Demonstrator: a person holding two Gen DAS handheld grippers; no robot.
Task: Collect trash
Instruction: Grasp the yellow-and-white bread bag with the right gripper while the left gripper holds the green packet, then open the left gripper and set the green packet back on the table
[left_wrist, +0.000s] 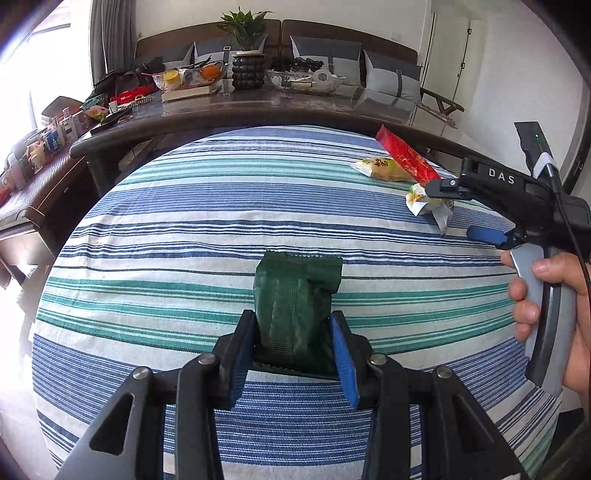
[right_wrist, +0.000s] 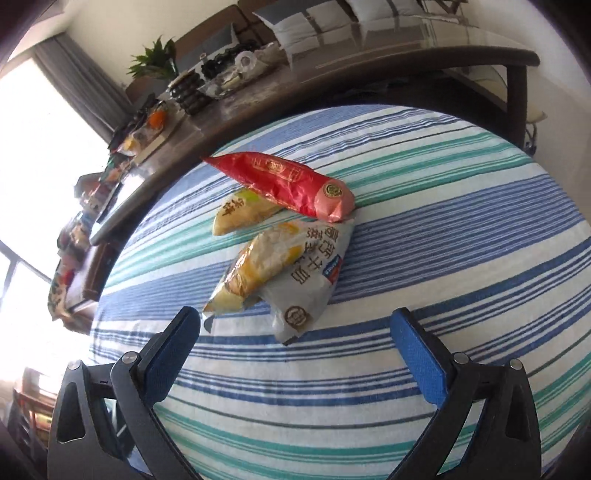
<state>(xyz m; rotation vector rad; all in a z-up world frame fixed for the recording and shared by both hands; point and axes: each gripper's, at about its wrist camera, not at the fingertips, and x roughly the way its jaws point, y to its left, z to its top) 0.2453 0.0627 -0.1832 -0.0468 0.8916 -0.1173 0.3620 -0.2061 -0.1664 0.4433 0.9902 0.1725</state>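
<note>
My left gripper (left_wrist: 293, 332) is shut on a dark green wrapper (left_wrist: 297, 291), held over the striped cloth (left_wrist: 184, 229). My right gripper (right_wrist: 295, 332) is open and empty, just short of a grey and yellow wrapper (right_wrist: 295, 273). Behind it lie a red wrapper (right_wrist: 288, 184) and a small yellow-green wrapper (right_wrist: 240, 214). In the left wrist view the right gripper (left_wrist: 454, 210) hovers at the right over the grey and yellow wrapper (left_wrist: 428, 203), with the red wrapper (left_wrist: 406, 158) and yellow-green wrapper (left_wrist: 384, 168) beyond.
A dark curved table (left_wrist: 295, 107) runs behind the cloth, holding a potted plant (left_wrist: 247, 55), glass bowls with fruit (left_wrist: 188, 75) and clutter. A low side table (left_wrist: 33, 173) with small items stands at the left. A sofa with cushions (left_wrist: 332, 55) is behind.
</note>
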